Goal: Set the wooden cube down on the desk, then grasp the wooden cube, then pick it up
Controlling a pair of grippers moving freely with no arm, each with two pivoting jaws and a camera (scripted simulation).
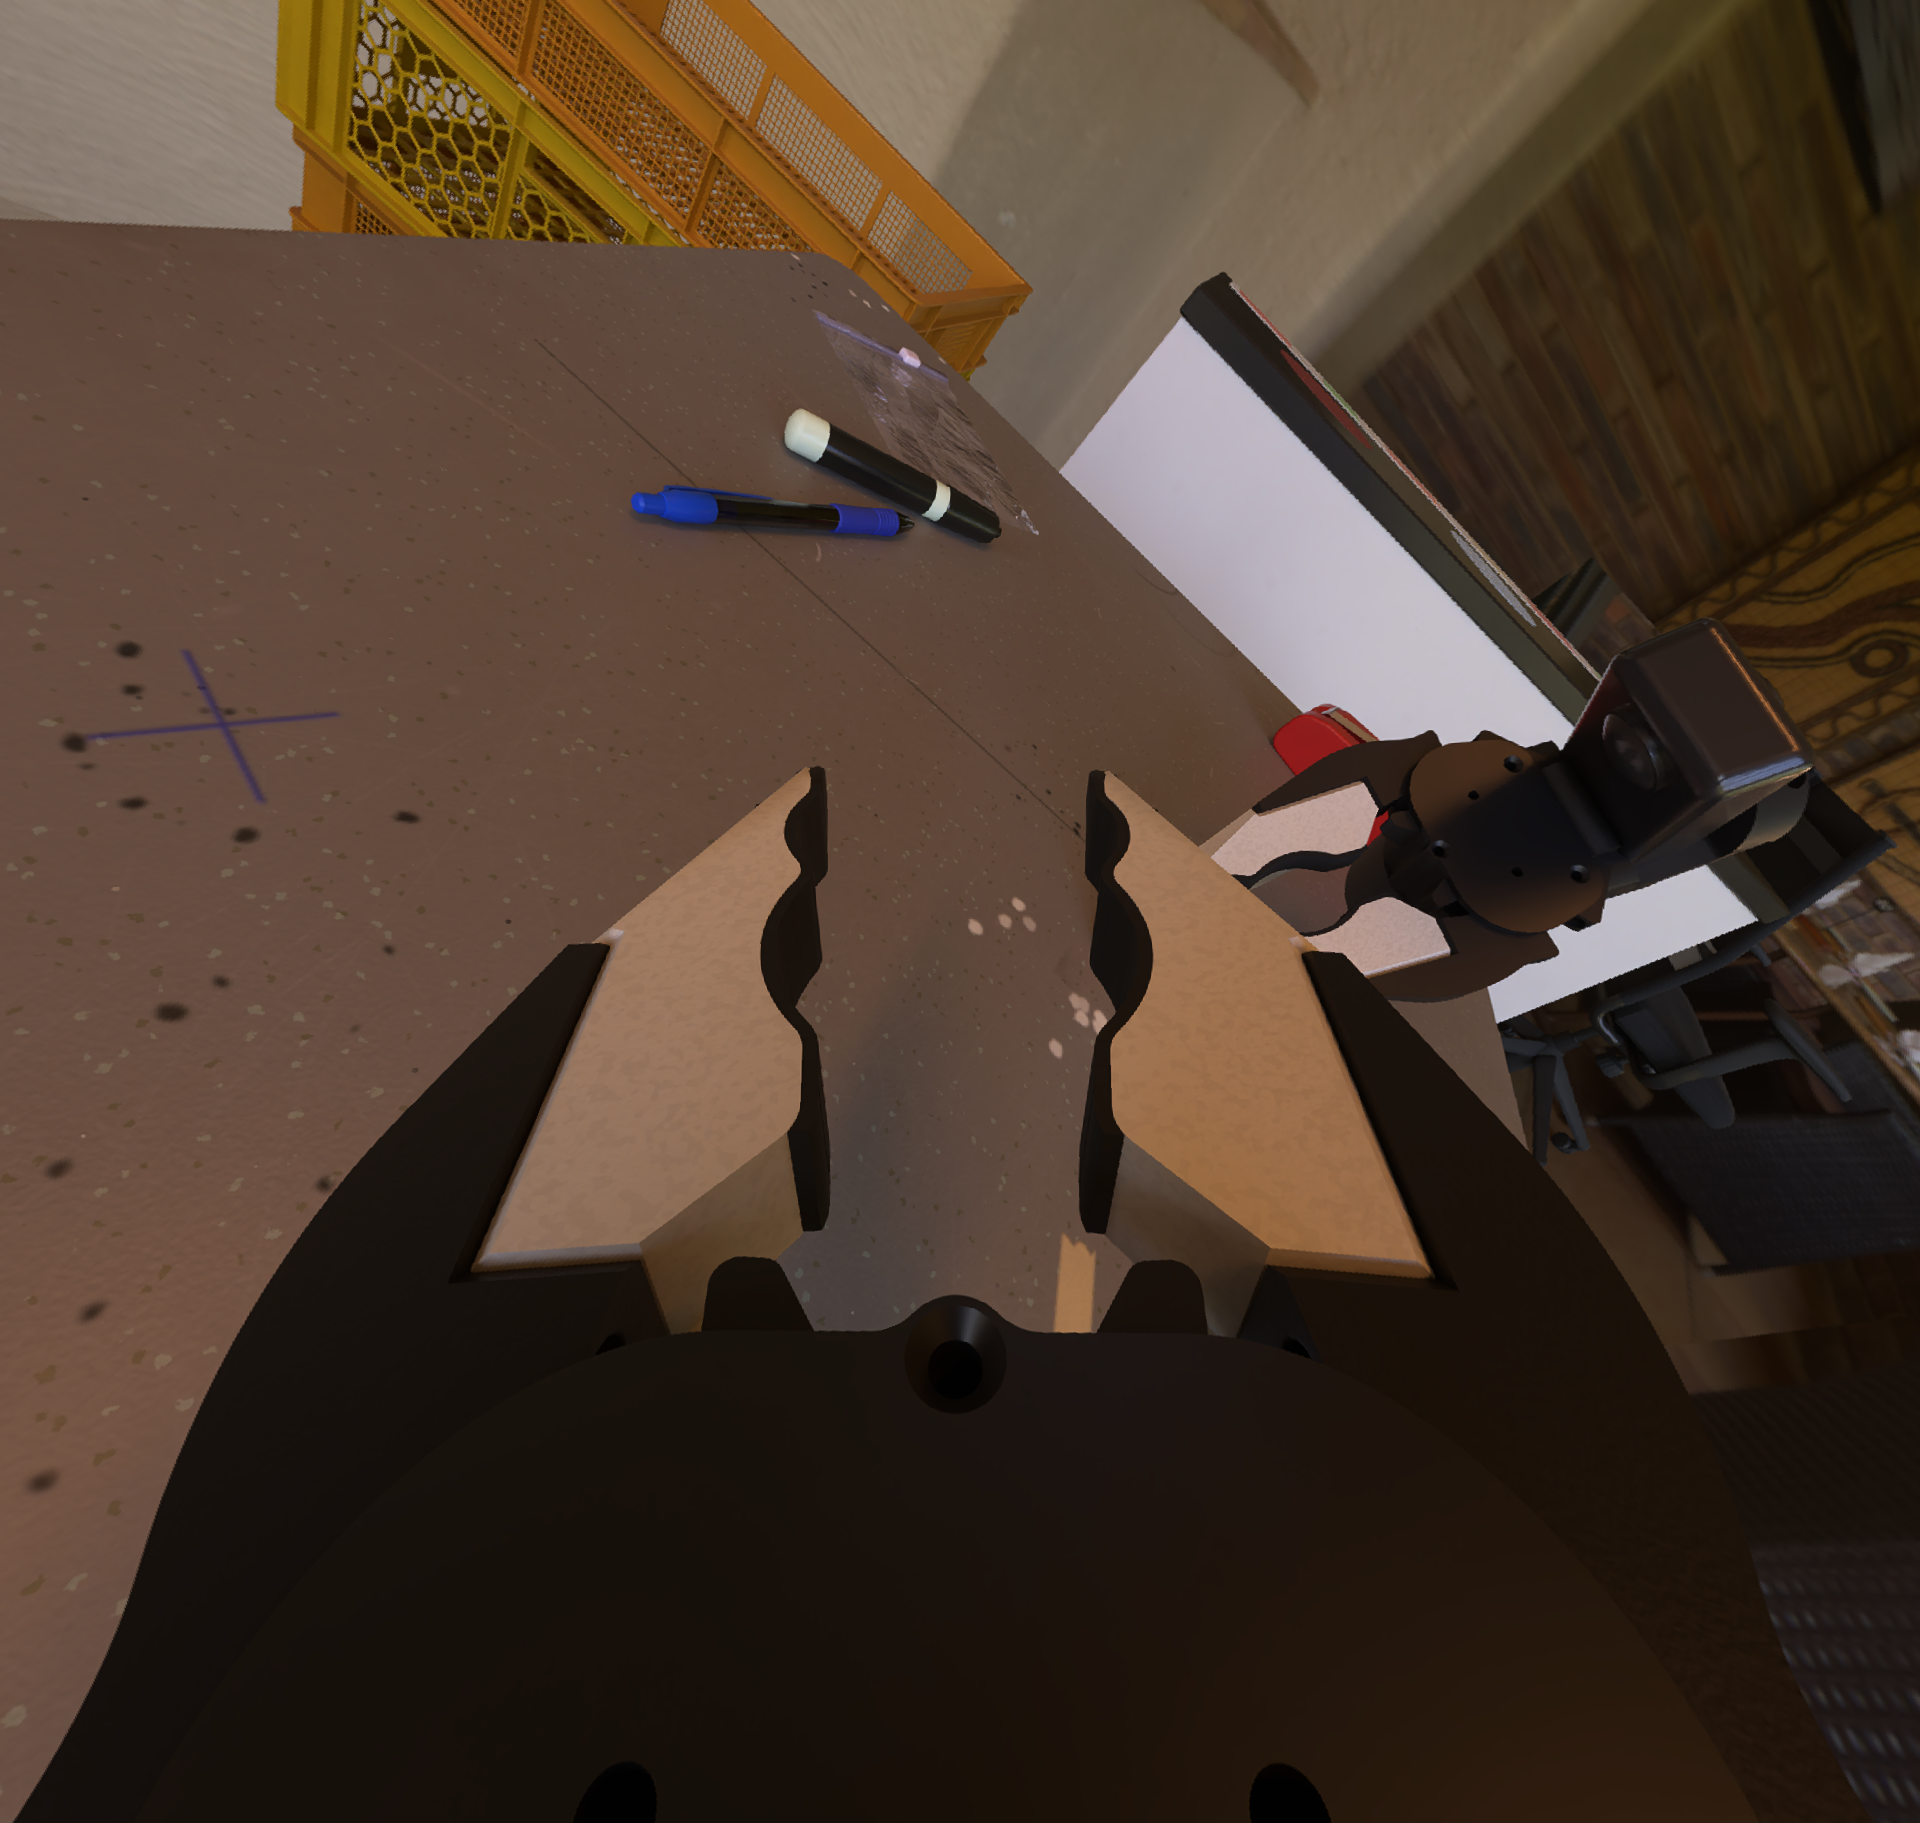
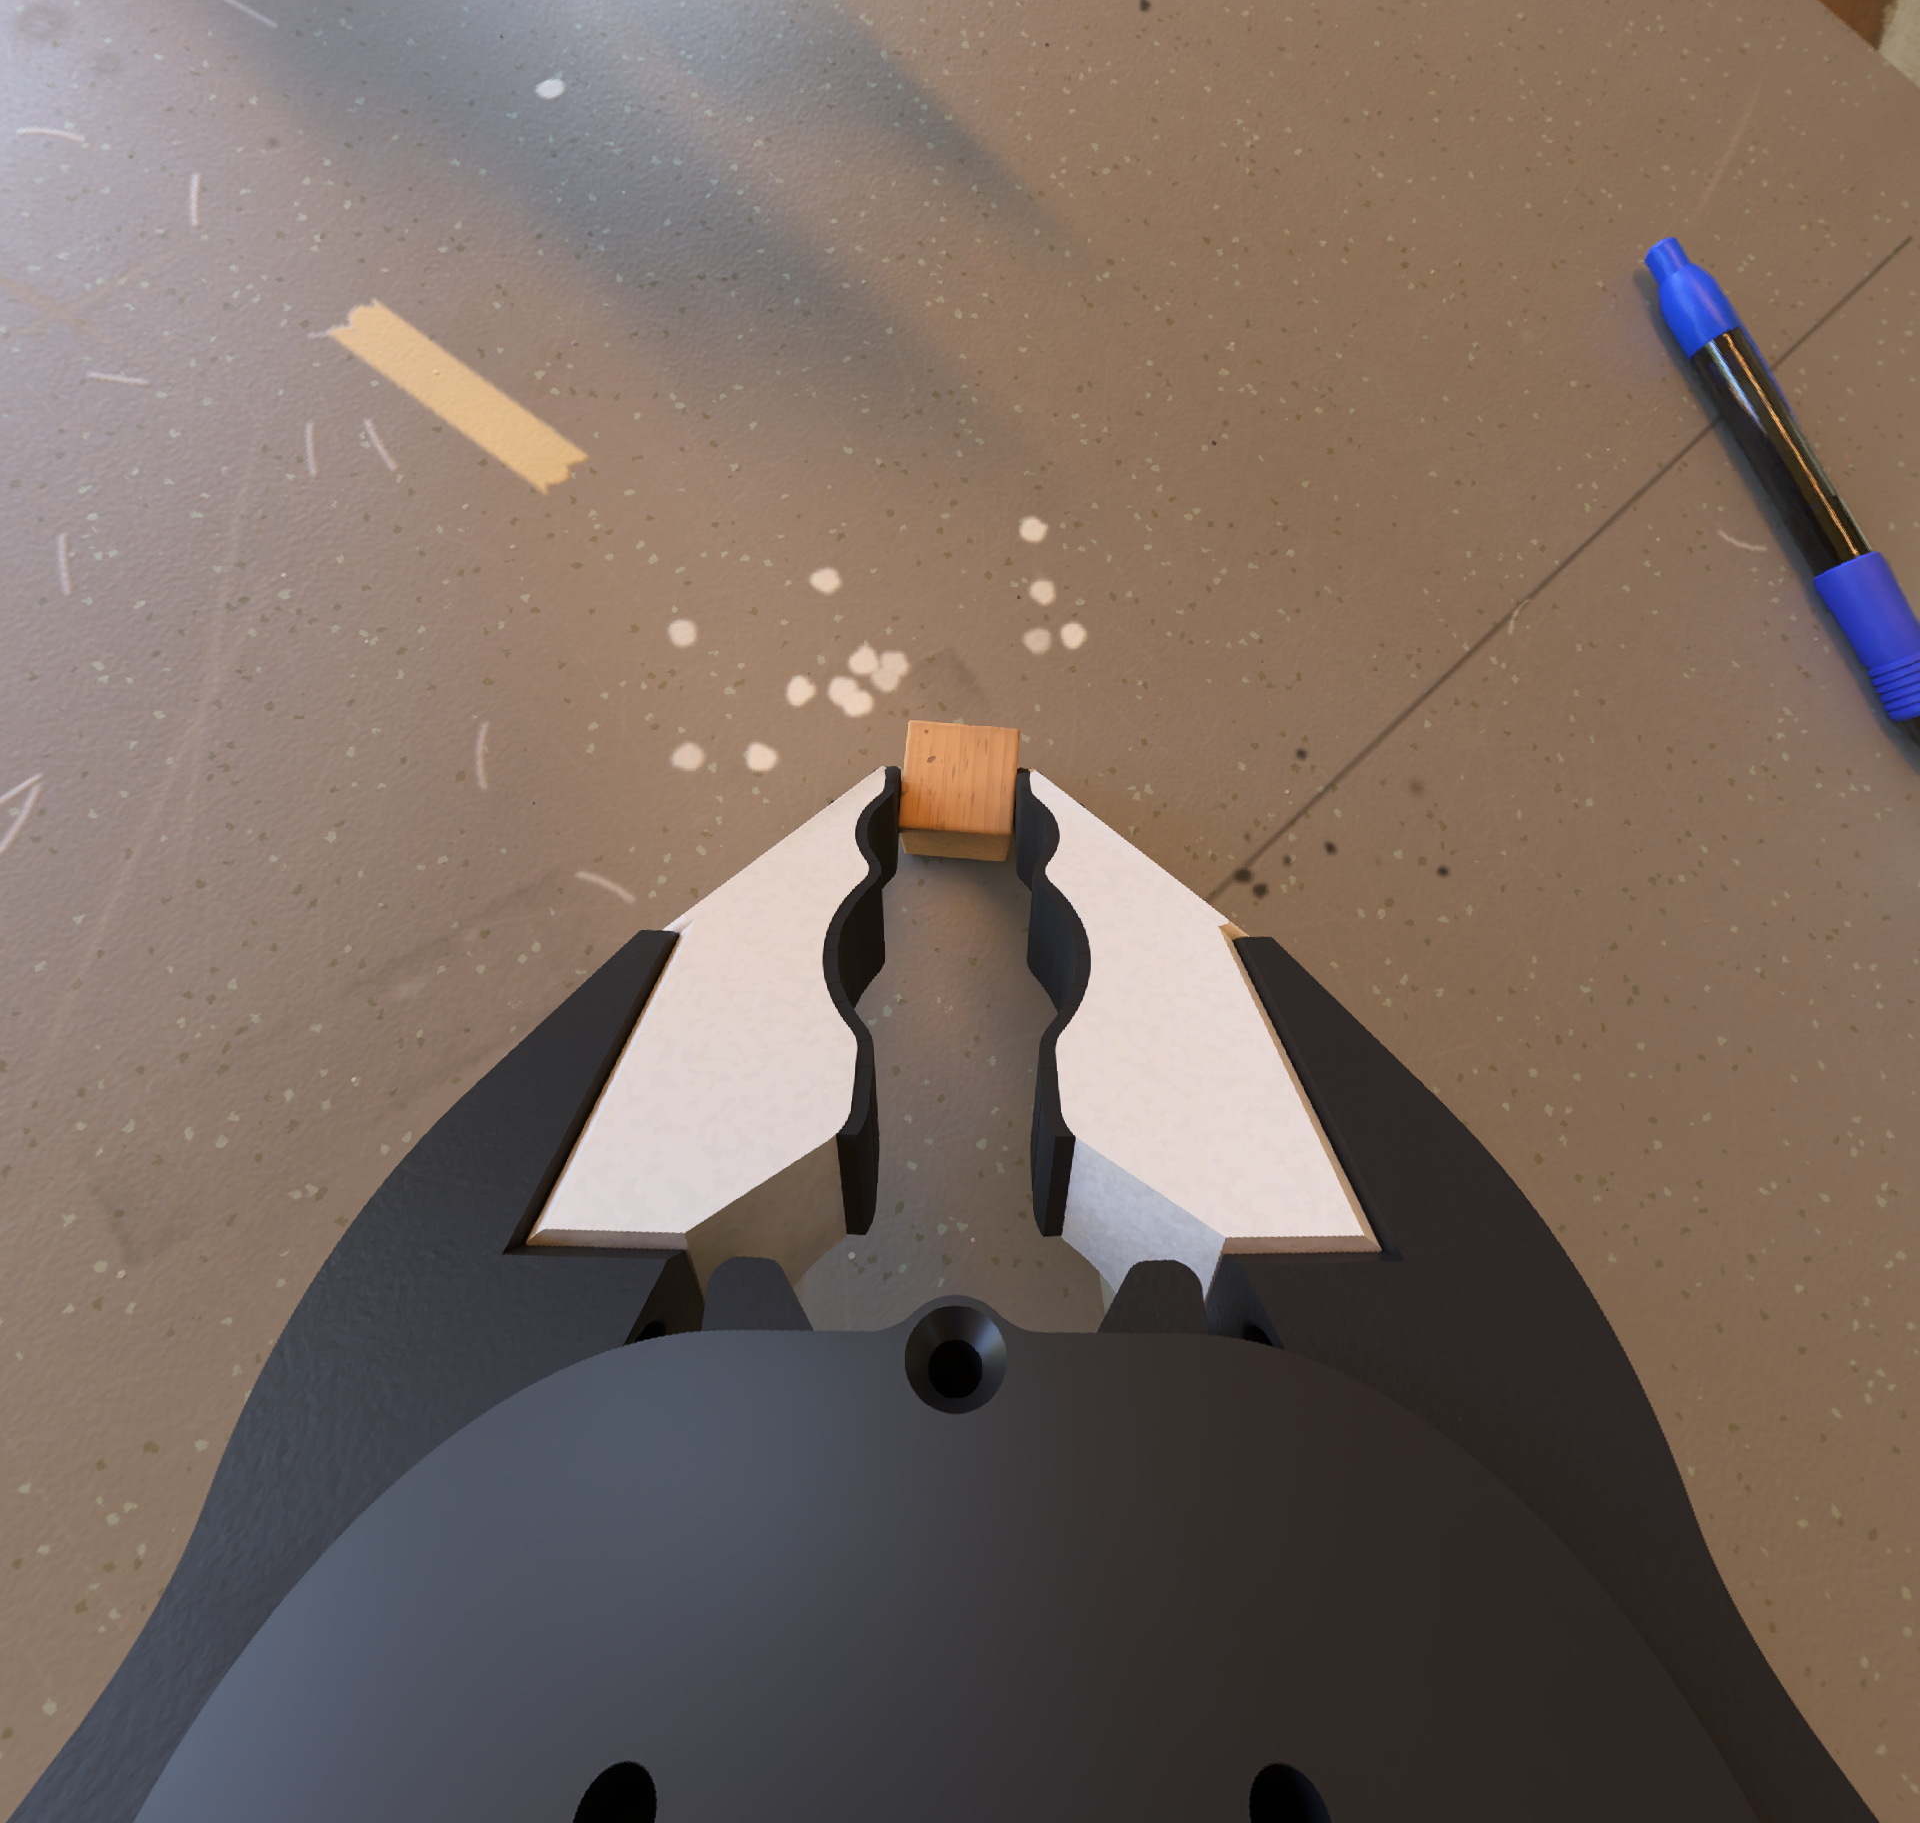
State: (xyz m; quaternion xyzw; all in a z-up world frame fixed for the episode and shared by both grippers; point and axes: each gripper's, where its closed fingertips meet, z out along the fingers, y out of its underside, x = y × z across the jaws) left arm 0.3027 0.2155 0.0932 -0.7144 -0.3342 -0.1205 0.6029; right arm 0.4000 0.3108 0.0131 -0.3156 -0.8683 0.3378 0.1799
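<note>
One wooden cube [image 2: 956, 782] between right hand-held gripper [image 2: 956, 807] fingertips, one pen [image 2: 1789, 469] nearby

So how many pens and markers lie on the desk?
2. A blue pen lies on the far part of the desk, and a black marker with a white cap lies just beyond it, tips nearly meeting. Others may be hidden behind the claws.

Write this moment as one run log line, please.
right tool: shut on wooden cube | left tool: open, empty | blue pen: on desk
</note>
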